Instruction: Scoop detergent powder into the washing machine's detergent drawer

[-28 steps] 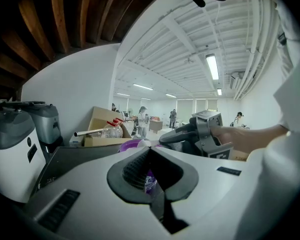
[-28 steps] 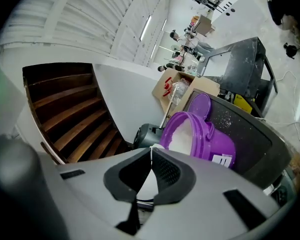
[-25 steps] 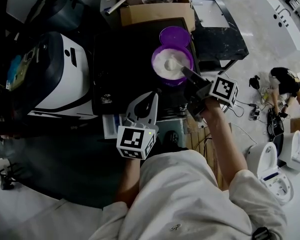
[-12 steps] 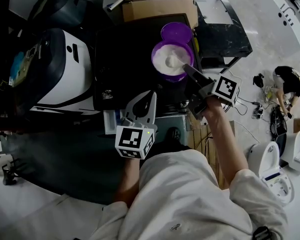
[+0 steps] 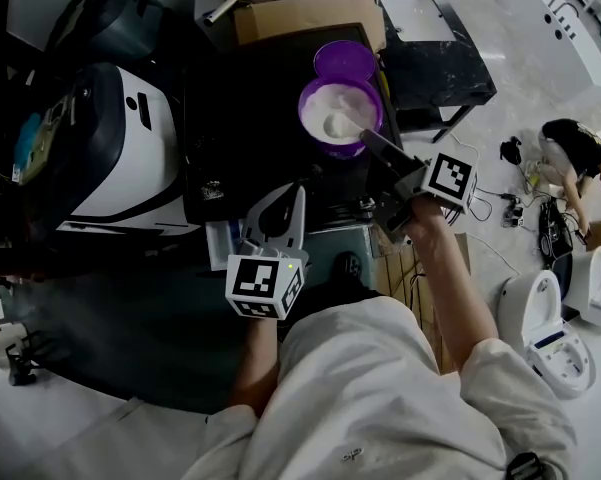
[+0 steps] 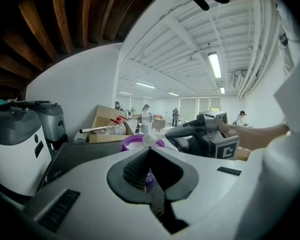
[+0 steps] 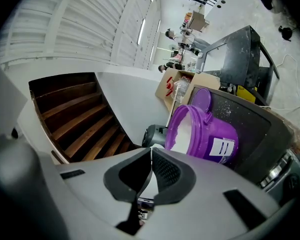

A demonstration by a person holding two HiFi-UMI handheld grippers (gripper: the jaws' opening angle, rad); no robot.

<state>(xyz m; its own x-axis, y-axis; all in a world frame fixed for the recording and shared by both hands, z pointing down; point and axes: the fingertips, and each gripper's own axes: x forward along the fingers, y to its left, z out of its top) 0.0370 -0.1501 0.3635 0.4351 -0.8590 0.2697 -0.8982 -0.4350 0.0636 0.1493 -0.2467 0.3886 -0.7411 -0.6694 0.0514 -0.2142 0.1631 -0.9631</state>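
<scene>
A purple tub [image 5: 315, 133] of white detergent powder stands on the washing machine's black top [image 5: 245, 108], with its lid [image 5: 345, 60] behind it. My right gripper [image 5: 365, 136] reaches over the tub's near rim, shut on the handle of a white scoop [image 5: 338, 123] that lies in the powder. The scoop [image 6: 149, 138] also shows in the left gripper view at the right gripper's [image 6: 167, 133] tips. My left gripper [image 5: 298, 190] is shut and holds nothing, in front of the machine. The pale open drawer [image 5: 218, 248] sits just left of it. The tub [image 7: 204, 131] fills the right gripper view.
A cardboard box [image 5: 300, 13] with a plastic bottle stands behind the tub. A white and dark appliance [image 5: 110, 148] sits at the left. A black table [image 5: 440, 63] is at the right. A person [image 5: 570, 153] crouches on the floor near white appliances [image 5: 550, 333].
The right gripper stays at the tub with the scoop in the powder, shifting only slightly. The left gripper has barely moved.
</scene>
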